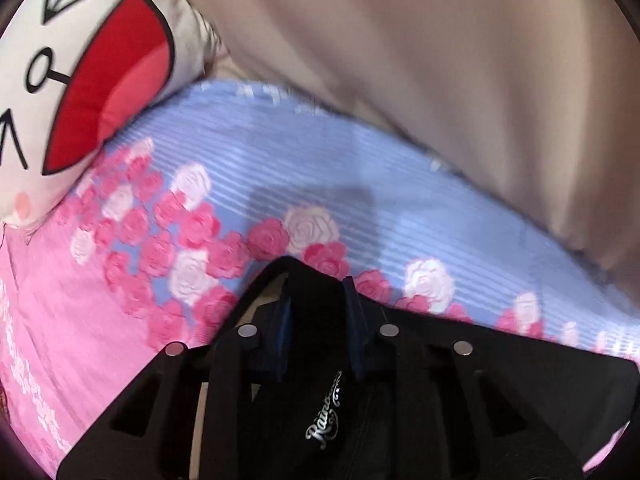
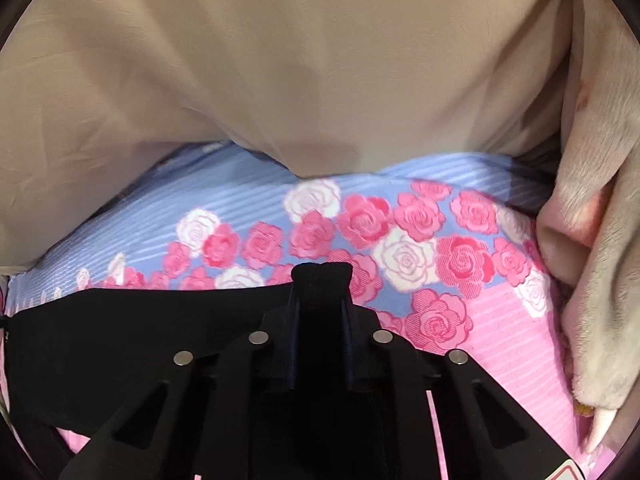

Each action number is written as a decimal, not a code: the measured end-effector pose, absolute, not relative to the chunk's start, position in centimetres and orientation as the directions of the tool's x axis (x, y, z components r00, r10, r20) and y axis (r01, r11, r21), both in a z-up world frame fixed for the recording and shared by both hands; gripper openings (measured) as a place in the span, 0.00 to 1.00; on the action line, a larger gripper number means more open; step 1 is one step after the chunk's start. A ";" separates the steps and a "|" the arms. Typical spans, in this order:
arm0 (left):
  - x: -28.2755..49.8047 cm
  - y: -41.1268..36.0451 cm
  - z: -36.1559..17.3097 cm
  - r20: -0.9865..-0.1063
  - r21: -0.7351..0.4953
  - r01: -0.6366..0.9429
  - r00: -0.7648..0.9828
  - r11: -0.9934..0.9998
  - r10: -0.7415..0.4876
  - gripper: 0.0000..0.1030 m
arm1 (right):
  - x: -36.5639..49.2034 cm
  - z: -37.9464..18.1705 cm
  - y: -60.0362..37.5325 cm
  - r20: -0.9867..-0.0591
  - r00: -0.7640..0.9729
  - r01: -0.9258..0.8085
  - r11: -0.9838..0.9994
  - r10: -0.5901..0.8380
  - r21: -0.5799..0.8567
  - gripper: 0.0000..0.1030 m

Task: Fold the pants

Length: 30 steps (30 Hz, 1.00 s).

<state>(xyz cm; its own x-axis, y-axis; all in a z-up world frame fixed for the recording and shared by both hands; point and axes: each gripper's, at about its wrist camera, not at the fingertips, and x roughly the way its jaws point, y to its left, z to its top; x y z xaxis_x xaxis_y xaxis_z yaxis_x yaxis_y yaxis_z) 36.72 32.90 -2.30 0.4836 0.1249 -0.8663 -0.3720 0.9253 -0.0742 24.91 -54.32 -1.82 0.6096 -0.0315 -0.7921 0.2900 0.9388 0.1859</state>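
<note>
The black pants are held up over a bed. In the left wrist view my left gripper is shut on a fold of the pants, whose edge stretches away to the right; a silver script label shows between the fingers. In the right wrist view my right gripper is shut on a bunched bit of the same pants, whose edge stretches away to the left. Both grips sit a little above the bedsheet.
The bedsheet is blue and pink with a rose print. A beige padded headboard or cushion rises behind it. A white cartoon-face pillow lies at the left. A grey-white plush blanket lies at the right.
</note>
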 end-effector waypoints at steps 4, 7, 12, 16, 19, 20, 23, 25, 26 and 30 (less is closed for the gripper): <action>32.6 33.7 3.2 -0.795 -0.158 -0.337 0.601 0.928 0.083 0.22 | 22.4 2.7 -53.8 -0.708 0.706 0.255 0.938 -0.014 0.235 0.13; 28.3 34.0 7.4 -0.743 -0.214 -0.279 0.669 0.936 0.029 0.22 | 19.2 6.8 -53.0 -0.633 0.774 0.192 0.949 0.010 0.250 0.13; 18.6 32.9 11.7 -0.672 -0.203 -0.187 0.740 0.961 0.003 0.22 | 11.2 11.4 -51.2 -0.552 0.833 0.104 0.976 0.020 0.192 0.13; 11.1 33.3 11.0 -0.681 -0.185 -0.187 0.732 0.965 0.011 0.23 | 4.8 10.5 -51.1 -0.576 0.817 0.118 0.982 -0.012 0.148 0.13; 8.2 34.1 7.0 -0.758 -0.129 -0.228 0.651 0.965 0.053 0.23 | 2.0 6.6 -52.2 -0.650 0.760 0.153 0.977 -0.020 0.149 0.14; 7.5 34.4 4.9 -0.793 -0.108 -0.244 0.606 0.964 0.064 0.23 | 1.5 5.4 -52.4 -0.670 0.742 0.162 0.975 -0.020 0.150 0.14; 6.3 35.4 0.1 -0.862 -0.071 -0.293 0.500 0.953 0.090 0.27 | -0.2 0.2 -52.6 -0.750 0.660 0.207 0.970 -0.045 0.124 0.17; 5.6 35.3 -2.2 -0.883 0.075 -0.360 0.410 0.930 0.230 0.27 | -2.4 -2.1 -53.2 -0.784 0.620 0.234 0.961 -0.033 0.145 0.21; 5.4 35.2 -2.5 -0.873 0.148 -0.382 0.383 0.912 0.302 0.26 | -3.0 -2.6 -53.1 -0.790 0.612 0.249 0.958 -0.041 0.142 0.29; 4.6 33.1 1.8 -0.814 0.146 -0.405 0.469 0.903 0.342 0.64 | -6.6 -0.6 -52.2 -0.743 0.663 0.301 0.942 -0.095 0.148 0.58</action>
